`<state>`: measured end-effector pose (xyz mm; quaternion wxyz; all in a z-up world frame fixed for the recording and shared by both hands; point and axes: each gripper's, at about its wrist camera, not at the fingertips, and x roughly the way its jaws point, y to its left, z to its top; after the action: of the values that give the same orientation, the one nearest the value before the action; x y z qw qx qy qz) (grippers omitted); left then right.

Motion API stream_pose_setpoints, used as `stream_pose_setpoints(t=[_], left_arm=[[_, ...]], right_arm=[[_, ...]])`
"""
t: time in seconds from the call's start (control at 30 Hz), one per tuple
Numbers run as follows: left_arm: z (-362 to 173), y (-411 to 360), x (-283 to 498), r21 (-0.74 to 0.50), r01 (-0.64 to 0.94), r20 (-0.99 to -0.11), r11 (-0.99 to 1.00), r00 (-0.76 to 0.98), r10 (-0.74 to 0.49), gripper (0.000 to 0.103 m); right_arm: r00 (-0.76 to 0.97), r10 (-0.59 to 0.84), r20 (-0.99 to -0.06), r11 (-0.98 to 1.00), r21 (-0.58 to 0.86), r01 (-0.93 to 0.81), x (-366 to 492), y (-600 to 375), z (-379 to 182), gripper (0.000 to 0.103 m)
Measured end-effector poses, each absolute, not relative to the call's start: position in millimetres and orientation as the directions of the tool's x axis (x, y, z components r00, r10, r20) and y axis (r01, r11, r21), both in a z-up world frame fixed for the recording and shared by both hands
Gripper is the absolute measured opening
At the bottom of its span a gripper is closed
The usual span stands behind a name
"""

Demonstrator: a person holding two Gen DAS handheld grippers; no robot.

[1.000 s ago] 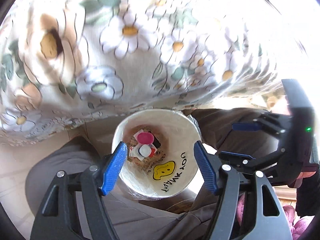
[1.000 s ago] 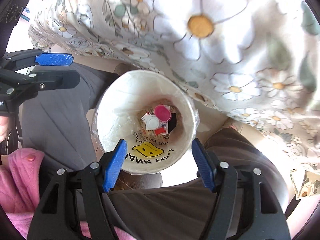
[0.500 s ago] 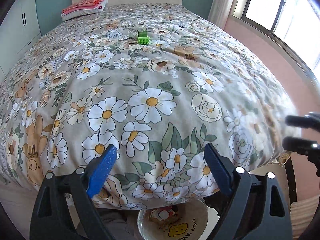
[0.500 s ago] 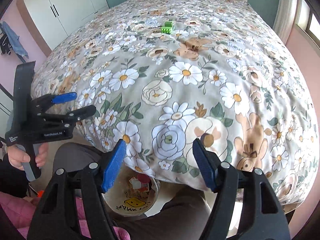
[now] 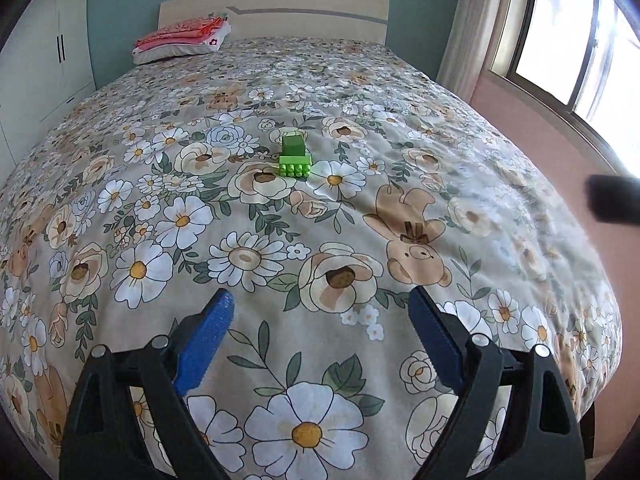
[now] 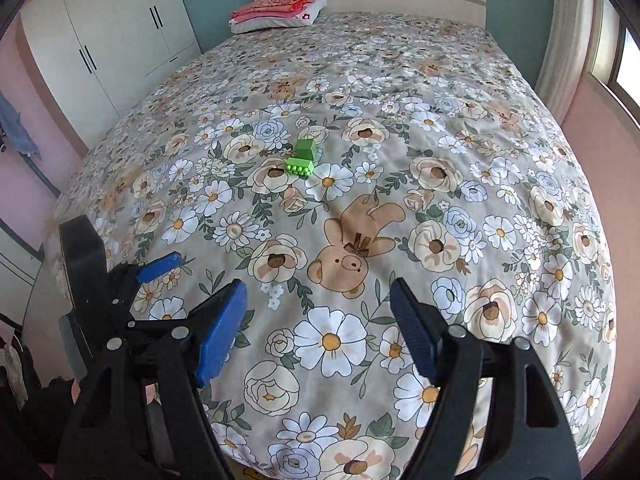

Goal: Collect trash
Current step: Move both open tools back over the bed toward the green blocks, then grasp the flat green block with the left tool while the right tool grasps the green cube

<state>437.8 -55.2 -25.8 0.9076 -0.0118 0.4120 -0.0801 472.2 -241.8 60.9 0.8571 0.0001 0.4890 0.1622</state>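
Nothing in hand yet: left gripper gaping wide and empty, right gripper empty with jaws opening, green block lying uncollected mid-bed, well ahead of both, apparently the one piece left.

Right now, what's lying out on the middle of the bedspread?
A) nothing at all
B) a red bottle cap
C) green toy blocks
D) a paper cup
C: green toy blocks sit alone on the flowered bedspread toward the middle of the bed, well ahead of both claws, and they show in the right wrist view too.
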Motion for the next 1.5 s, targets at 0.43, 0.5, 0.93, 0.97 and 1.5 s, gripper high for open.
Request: stream_pose_setpoints(t=[0.43, 0.5, 0.93, 0.97, 1.5], left_arm=[[-61.4, -45.7, 567.7, -0.244, 0.161, -0.702, 0.956, 0.651, -0.289, 0.09], [-69.9, -44.2, 583.6, -0.265, 0.172, -0.7, 0.949, 0.643, -0.312, 0.09], [-110.7, -46.7, 644.8, -0.31, 0.215, -0.705, 0.926, 0.601, -0.375, 0.067], [-113.2, -46.6, 648.3, -0.301, 0.216, -0.711, 0.929, 0.598, -0.369, 0.066], [-122.0, -40.1, 654.6, -0.289, 0.226, -0.727, 0.93, 0.58, -0.366, 0.048]], right_arm=[[0.329, 0.226, -0.917, 0.956, 0.144, -0.256, 675.1, -182.1, -2.8, 0.074], [0.293, 0.193, -0.936, 0.963, 0.123, -0.24, 703.5, -174.3, -23.1, 0.074], [0.133, 0.287, -0.948, 0.936, 0.248, -0.25, 793.6, -127.9, -91.9, 0.074], [0.127, 0.28, -0.951, 0.937, 0.243, -0.251, 795.6, -125.2, -95.8, 0.074], [0.09, 0.226, -0.97, 0.936, 0.191, -0.296, 791.9, -93.8, -126.8, 0.033]])
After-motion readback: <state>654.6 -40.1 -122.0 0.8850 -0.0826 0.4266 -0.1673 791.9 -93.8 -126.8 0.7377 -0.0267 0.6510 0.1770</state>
